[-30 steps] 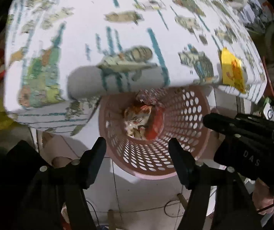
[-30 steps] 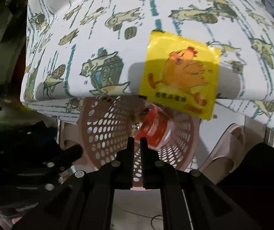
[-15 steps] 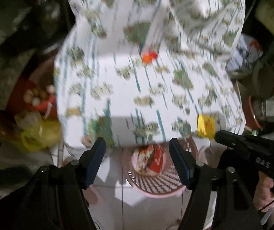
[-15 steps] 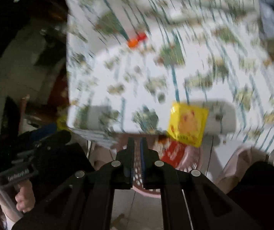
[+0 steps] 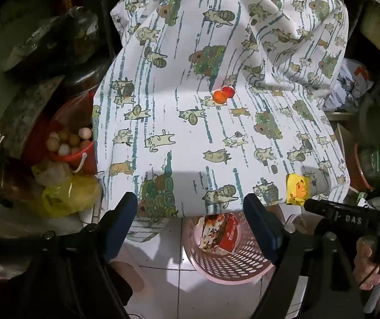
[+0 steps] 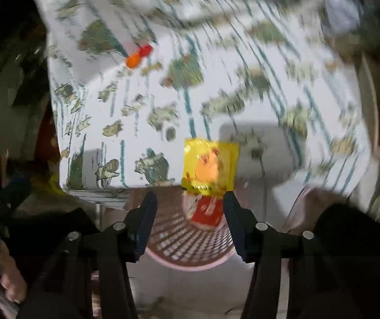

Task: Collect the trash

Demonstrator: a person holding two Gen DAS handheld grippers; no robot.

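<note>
Since the earlier frame, right claw (image 6: 190,218) has parted its fingers; left claw (image 5: 190,226) likewise gapes, empty. Yellow wrapper (image 6: 209,166) lies at the tabletop (image 5: 190,133) edge, above the pink basket (image 5: 232,263) holding trash (image 5: 220,230).

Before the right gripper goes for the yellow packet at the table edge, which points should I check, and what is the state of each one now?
1. Right gripper open and empty: ok.
2. Yellow packet in view, at the front edge of the tablecloth: ok.
3. Packet lined up between the right fingers: roughly ok, though this view is blurred.
4. Pink basket below the table edge, ready to receive: ok; wrappers already lie inside.
5. Left gripper open and holding nothing: ok.
6. Whether the packet lies flat enough to pinch: cannot tell.
</note>
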